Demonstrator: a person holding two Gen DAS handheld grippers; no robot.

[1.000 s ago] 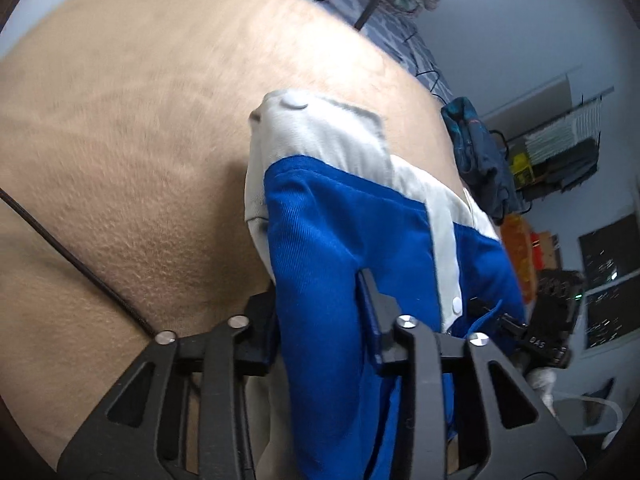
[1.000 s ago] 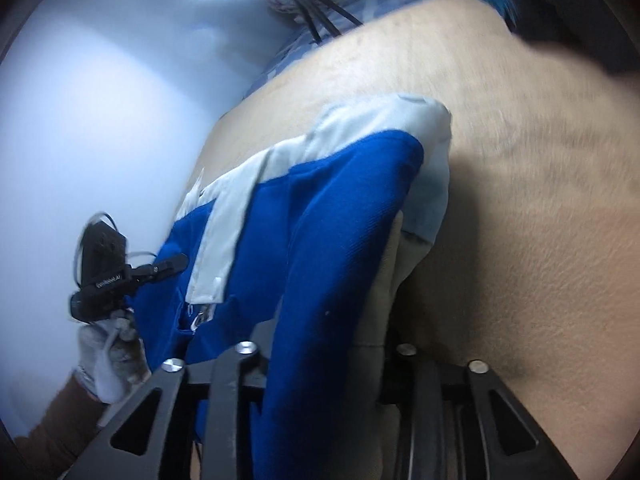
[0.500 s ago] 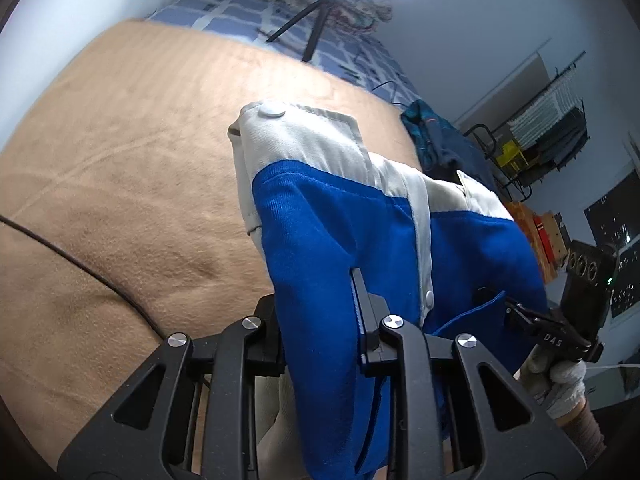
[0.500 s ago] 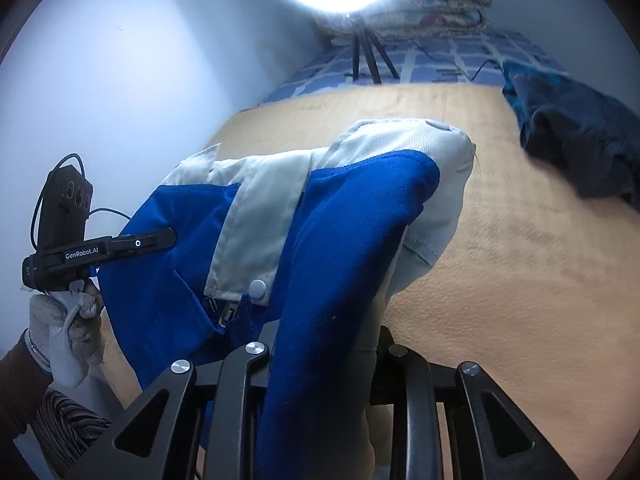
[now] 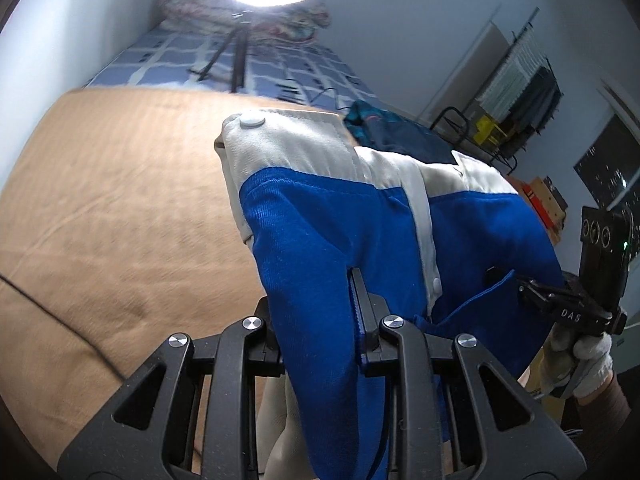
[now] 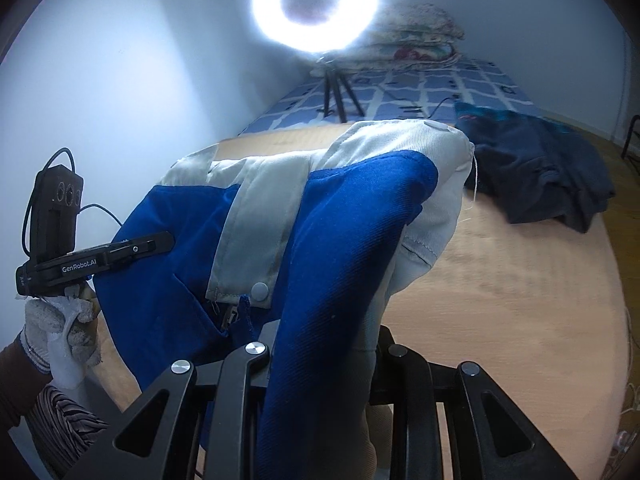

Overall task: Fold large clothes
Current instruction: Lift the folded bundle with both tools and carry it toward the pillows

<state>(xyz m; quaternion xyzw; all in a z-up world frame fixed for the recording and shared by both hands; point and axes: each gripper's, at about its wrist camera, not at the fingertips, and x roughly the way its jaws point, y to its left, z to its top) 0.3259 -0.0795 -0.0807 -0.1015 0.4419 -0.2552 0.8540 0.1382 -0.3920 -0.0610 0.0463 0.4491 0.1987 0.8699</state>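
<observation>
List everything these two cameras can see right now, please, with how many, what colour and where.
jacket: one, blue with pale grey panels and snaps, held up off the bed between both tools
blanket: one, tan, spread over the bed under the jacket
dark garment: one, navy with teal, crumpled on the blanket at the far right
checked sheet: one, blue and white, beyond the blanket
folded quilts: a stack, patterned, at the head of the bed
ring light: one, white, on a black tripod on the bed
rack: one, dark, by the right wall
left tool: one, black, shut on the jacket
right tool: one, black, shut on the jacket
gloved hands: two, white gloves, gripping the tool handles
</observation>
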